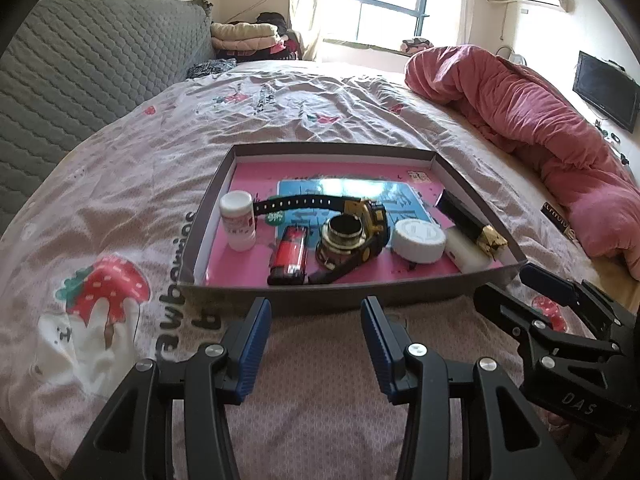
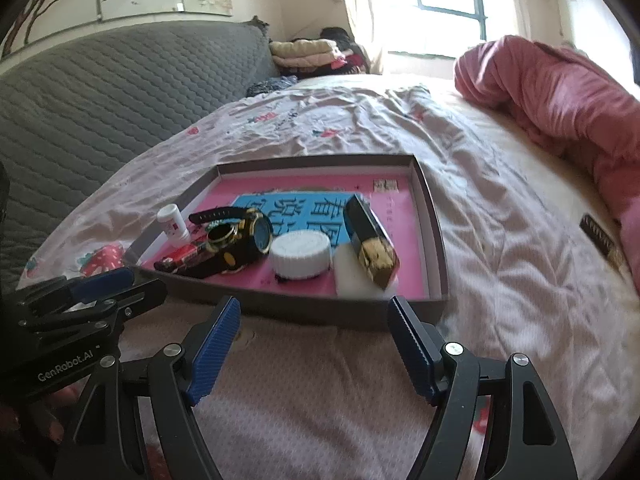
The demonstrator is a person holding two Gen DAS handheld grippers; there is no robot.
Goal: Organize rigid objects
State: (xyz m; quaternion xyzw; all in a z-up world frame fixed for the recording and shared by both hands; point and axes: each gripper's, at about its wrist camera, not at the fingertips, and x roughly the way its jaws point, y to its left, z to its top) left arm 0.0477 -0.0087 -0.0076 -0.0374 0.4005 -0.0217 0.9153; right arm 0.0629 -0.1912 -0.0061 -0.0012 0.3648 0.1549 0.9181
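A shallow grey box tray (image 1: 224, 280) (image 2: 436, 236) with a pink floor lies on the bed. In it are a small white bottle (image 1: 239, 220) (image 2: 172, 222), a red lighter (image 1: 289, 254) (image 2: 180, 258), a black and yellow watch (image 1: 360, 224) (image 2: 252, 232), a gold-rimmed round thing (image 1: 344, 234), a white round lid (image 1: 418, 240) (image 2: 301, 254), a white block (image 1: 466, 250) (image 2: 356, 276) and a black and gold bar (image 1: 472, 222) (image 2: 370, 236). My left gripper (image 1: 316, 312) (image 2: 100, 286) and right gripper (image 2: 314, 312) (image 1: 516, 282) are open and empty, just in front of the tray.
A rolled pink quilt (image 1: 540, 120) (image 2: 568, 92) lies at the right. A small dark bar (image 1: 558, 218) (image 2: 602, 240) lies on the sheet beside it. A grey quilted headboard (image 1: 80, 80) is at the left. Folded clothes (image 1: 248, 36) sit at the far corner.
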